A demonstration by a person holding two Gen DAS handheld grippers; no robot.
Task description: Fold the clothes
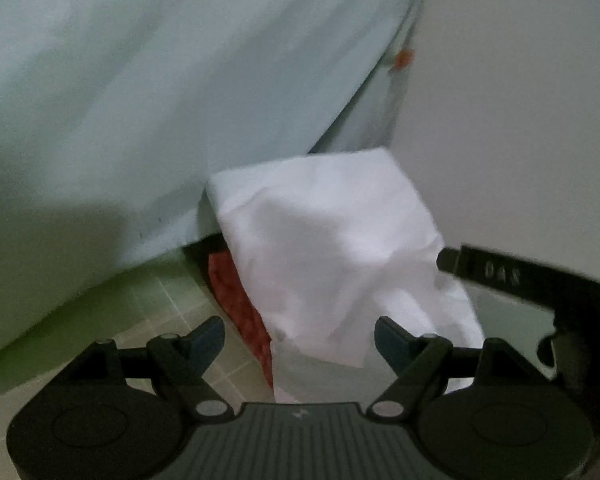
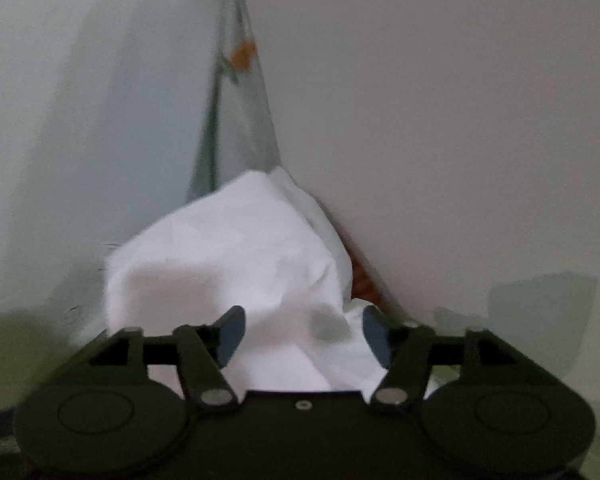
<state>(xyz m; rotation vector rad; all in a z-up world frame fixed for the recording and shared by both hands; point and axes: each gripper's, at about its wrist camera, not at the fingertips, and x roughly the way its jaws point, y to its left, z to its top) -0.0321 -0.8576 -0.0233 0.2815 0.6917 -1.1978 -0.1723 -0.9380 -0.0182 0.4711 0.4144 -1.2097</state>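
- In the left wrist view we see the left gripper [image 1: 299,338] levelled forward, its fingers [image 1: 206,338] spread wide and released, with nothing between them.
- A white cloth [image 1: 332,248] hangs or drapes just ahead of that gripper, its lower edge falling between the fingers' line and the gripper body; we cannot tell whether it touches them.
- The cloth sits against the edge of a pale mint sheet [image 1: 160,100] that fills the upper left, where the sheet meets a plain wall [image 1: 520,100].
- A red patterned fabric [image 1: 240,300] shows under the cloth's left edge, above a green tiled floor [image 1: 168,312].
- The right gripper's arm [image 1: 520,276] enters this view from the right, close beside the cloth.
- In the right wrist view the right gripper [image 2: 304,334] points forward too, its fingers [image 2: 232,332] opened wide and gripping nothing.
- The white cloth [image 2: 228,248] bulges up directly in front of it, part of it lying between the fingers.
- An orange flower print [image 2: 243,55] marks the mint sheet [image 2: 100,120] beside the wall [image 2: 460,120].
- Both views are blurred.
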